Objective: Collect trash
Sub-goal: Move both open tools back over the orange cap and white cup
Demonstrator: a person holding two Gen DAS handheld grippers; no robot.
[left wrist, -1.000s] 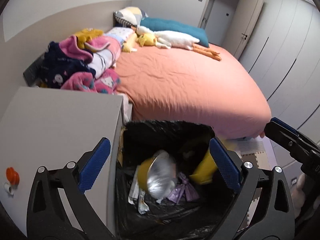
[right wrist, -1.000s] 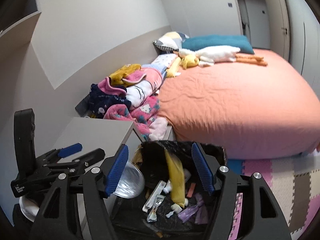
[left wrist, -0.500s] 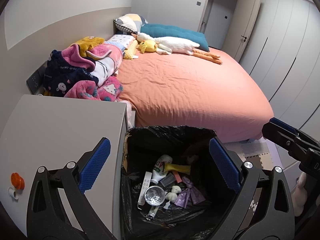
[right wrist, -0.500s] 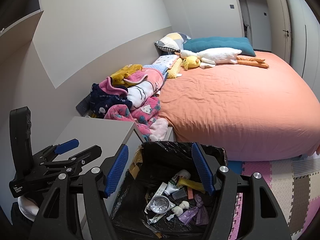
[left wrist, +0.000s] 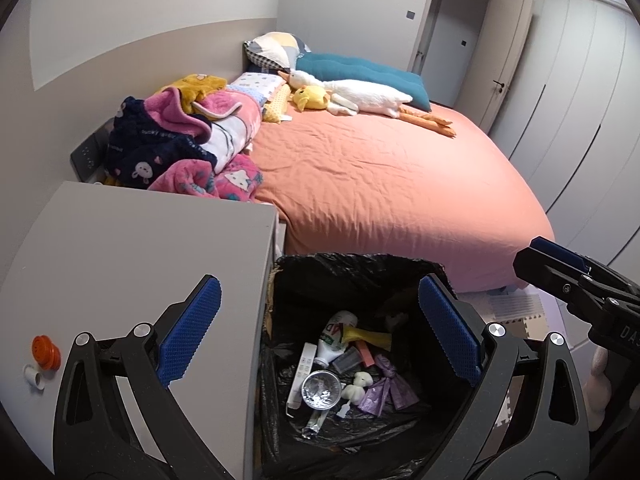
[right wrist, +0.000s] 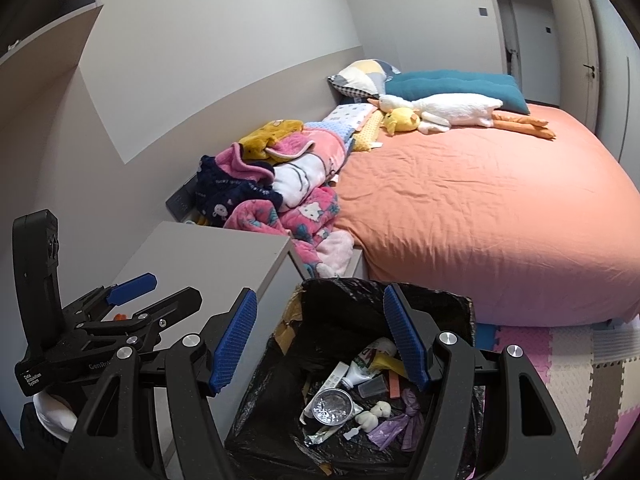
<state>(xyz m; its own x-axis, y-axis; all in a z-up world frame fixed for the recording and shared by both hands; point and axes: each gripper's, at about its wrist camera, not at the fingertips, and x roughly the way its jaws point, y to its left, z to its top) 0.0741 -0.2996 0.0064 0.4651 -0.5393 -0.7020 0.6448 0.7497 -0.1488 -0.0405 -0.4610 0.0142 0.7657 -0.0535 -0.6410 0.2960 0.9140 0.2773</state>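
A gray cabinet (left wrist: 132, 248) with an orange cap (left wrist: 46, 352) stands touching the bin (left wrist: 360, 268), and a bed (left wrist: 400, 184) lies behind. Both the left gripper (left wrist: 316, 332) and the right gripper (right wrist: 318, 338) tilt down over the bin, fingers apart and empty. The trash (left wrist: 344, 364), a clear cup and what looks like wrappers, lies inside the black liner.

The trash bin (left wrist: 360, 268) mouth lies open from above. The grey cabinet (left wrist: 140, 248) flanks its left rim (touching), and the bed (left wrist: 400, 188) stands behind.
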